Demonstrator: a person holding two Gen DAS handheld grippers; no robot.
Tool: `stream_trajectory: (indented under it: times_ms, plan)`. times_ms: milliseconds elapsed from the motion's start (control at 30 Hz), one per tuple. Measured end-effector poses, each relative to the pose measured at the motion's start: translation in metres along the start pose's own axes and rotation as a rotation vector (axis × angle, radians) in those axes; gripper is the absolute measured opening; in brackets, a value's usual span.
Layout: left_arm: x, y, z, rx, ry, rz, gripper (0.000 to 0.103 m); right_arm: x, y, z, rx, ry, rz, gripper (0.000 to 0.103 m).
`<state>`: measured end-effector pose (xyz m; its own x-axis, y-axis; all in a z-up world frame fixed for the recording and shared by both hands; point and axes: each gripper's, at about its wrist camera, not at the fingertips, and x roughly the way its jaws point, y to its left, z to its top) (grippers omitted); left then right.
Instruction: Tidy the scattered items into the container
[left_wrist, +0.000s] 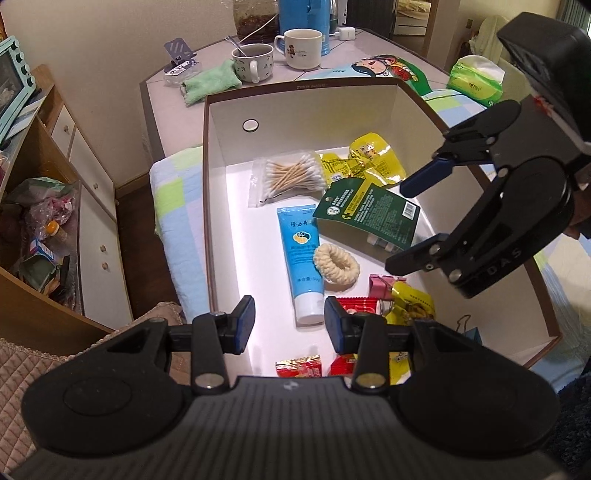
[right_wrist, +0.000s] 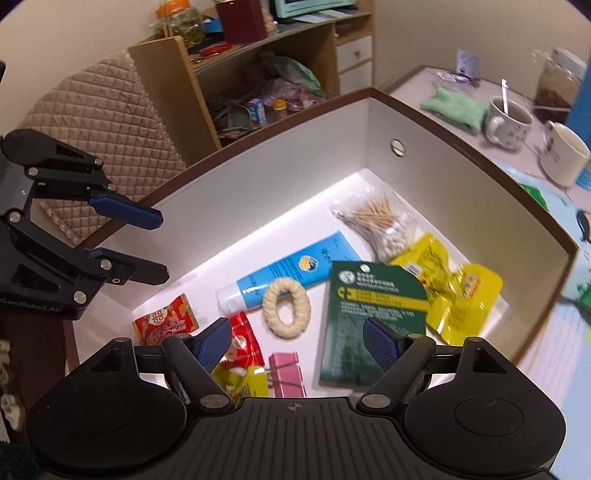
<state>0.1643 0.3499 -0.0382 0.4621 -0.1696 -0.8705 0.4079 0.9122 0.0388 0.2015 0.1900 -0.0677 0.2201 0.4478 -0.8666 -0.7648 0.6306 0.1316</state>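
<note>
A white box with a brown rim (left_wrist: 218, 155) (right_wrist: 295, 147) holds several items: a bag of cotton swabs (left_wrist: 291, 175) (right_wrist: 380, 221), a blue tube (left_wrist: 301, 254) (right_wrist: 291, 271), a green card pack (left_wrist: 369, 210) (right_wrist: 373, 321), yellow packets (left_wrist: 373, 158) (right_wrist: 461, 299), a cream hair tie (left_wrist: 337, 263) (right_wrist: 286, 308), a pink clip (right_wrist: 286, 373) and red snack packets (right_wrist: 164, 321). My left gripper (left_wrist: 289, 325) (right_wrist: 159, 246) hovers open over the box's near end, holding nothing. My right gripper (left_wrist: 400, 227) (right_wrist: 297, 341) is open and empty above the green pack.
The box sits on a checked cloth (left_wrist: 173, 206). Behind it the table holds two mugs (left_wrist: 255, 61) (left_wrist: 301, 48), a green cloth (left_wrist: 210, 83), a blue kettle (left_wrist: 304, 16) and a tissue pack (left_wrist: 476, 79). A cluttered wooden shelf (right_wrist: 258, 96) and a quilted chair (right_wrist: 107, 118) stand to the left.
</note>
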Motion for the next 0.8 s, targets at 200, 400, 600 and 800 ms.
stream_trajectory:
  times_ms: [200,400,600,800]
  plan:
    - [-0.002,-0.003,-0.002,-0.015,0.009,0.015,0.046,-0.016,0.001,-0.009,0.029,0.007,-0.012,0.081]
    - [-0.009,-0.008,-0.002,-0.032,0.007,0.045,0.058,-0.031,0.007,-0.018,0.040,-0.004,-0.027,0.081]
    - [-0.020,-0.024,-0.008,-0.053,-0.009,0.063,0.071,-0.051,0.016,-0.029,0.049,-0.038,-0.054,0.081]
    - [-0.034,-0.038,-0.012,-0.094,-0.027,0.105,0.081,-0.072,0.023,-0.039,0.063,-0.073,-0.075,0.081]
